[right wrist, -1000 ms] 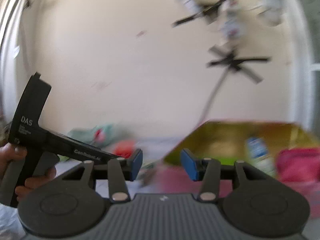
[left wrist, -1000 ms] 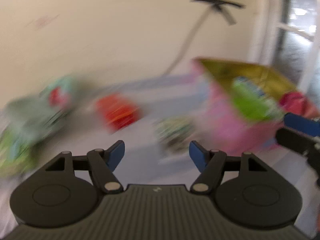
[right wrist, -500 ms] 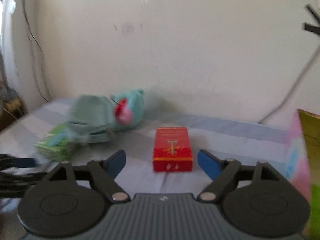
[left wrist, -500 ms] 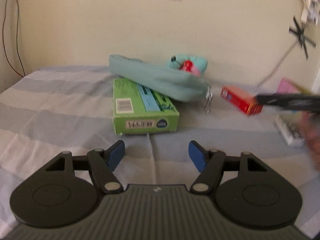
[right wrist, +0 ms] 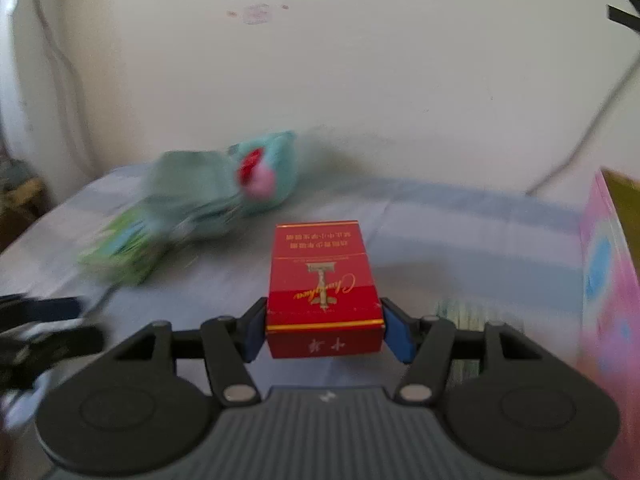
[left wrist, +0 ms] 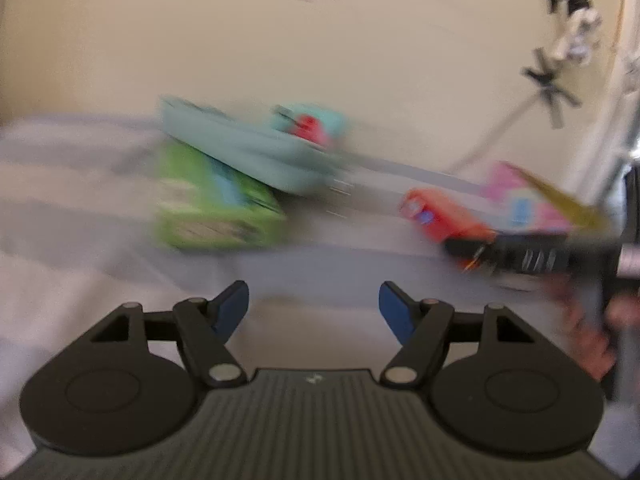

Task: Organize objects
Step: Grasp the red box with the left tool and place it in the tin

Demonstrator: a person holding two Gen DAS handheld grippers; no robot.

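A red cigarette pack [right wrist: 323,288] sits between the blue pads of my right gripper [right wrist: 325,330], which is shut on its near end. In the left wrist view the same red pack [left wrist: 436,218] shows at the right, with the right gripper [left wrist: 472,252] at it. My left gripper [left wrist: 314,308] is open and empty, above the striped bed sheet [left wrist: 80,184]. A green box [left wrist: 208,204] lies under a teal pouch [left wrist: 248,152]; a teal plush toy [left wrist: 312,124] sits behind them.
A pink box with a gold inside [right wrist: 612,264] stands at the right edge, also in the left wrist view [left wrist: 528,204]. A green striped item [right wrist: 460,312] lies beside it. The wall [right wrist: 360,60] runs close behind the bed. A cable [left wrist: 504,128] hangs at the right.
My right gripper has moved forward onto the red pack and its jaws have closed on it. The left gripper has shifted a little and its view is now blurred.
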